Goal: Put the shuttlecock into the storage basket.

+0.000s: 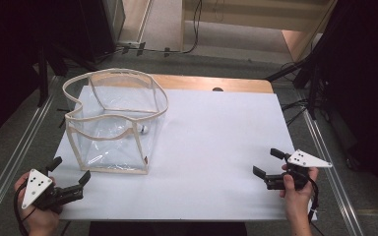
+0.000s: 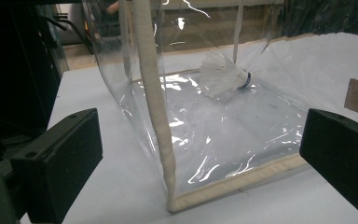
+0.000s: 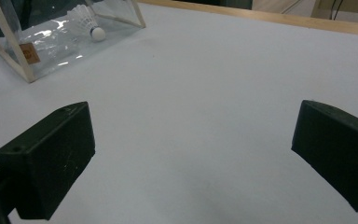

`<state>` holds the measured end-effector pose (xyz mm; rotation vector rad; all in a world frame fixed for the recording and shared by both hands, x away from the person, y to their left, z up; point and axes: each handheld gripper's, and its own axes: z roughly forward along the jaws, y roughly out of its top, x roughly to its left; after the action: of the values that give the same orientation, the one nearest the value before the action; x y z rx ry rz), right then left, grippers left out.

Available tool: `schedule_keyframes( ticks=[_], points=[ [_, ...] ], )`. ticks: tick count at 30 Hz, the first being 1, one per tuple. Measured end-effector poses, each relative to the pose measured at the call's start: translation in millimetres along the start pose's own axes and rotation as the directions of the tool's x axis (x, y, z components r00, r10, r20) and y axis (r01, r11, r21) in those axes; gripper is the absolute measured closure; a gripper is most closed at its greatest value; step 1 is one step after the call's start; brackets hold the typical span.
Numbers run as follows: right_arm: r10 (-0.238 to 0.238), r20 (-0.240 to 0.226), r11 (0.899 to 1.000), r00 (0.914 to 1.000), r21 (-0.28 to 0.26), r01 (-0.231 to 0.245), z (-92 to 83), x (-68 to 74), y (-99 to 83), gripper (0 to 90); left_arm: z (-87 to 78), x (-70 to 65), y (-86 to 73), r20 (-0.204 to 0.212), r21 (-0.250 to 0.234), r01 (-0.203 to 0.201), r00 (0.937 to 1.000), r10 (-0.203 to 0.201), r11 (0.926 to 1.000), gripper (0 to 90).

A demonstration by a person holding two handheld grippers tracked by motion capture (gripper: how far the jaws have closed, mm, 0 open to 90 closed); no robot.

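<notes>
A clear plastic bag (image 1: 113, 123) with cream trim stands open-topped on the left of the white table. A white shuttlecock (image 1: 143, 129) lies on its side inside, resting on the bag's floor (image 2: 226, 77) (image 3: 87, 21). My left gripper (image 1: 70, 169) is open, held just off the bag's near corner (image 2: 170, 200), which sits between its jaws' line of sight. My right gripper (image 1: 268, 162) is open over bare table at the right, well away from the bag (image 3: 42, 42). Neither holds anything.
The white table top (image 1: 216, 147) has a wooden strip (image 1: 216, 83) along its far edge. Metal rails run along both sides of the table. Dark stands and cables sit on the floor beyond it. A small brown tag (image 3: 29, 53) is on the bag's side.
</notes>
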<state>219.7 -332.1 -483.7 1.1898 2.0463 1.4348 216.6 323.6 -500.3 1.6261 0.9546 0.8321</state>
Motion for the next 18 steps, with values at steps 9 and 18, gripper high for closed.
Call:
schedule_keyframes(
  ticks=[9, 18],
  points=[
    [0.013, 0.011, 1.000, 0.9999, 0.004, -0.013, -9.2, -7.6, -9.9, 0.0, -0.1, -0.3, -0.1, 0.001, -0.001, -0.003, 1.0000, 0.003, 1.0000, 0.0],
    [0.025, 0.036, 1.000, 0.9990, 0.003, -0.025, -18.0, -14.5, -22.4, 0.0, 0.0, -0.7, 0.0, 0.000, 0.002, -0.009, 1.0000, 0.009, 1.0000, 0.0]
  ],
)
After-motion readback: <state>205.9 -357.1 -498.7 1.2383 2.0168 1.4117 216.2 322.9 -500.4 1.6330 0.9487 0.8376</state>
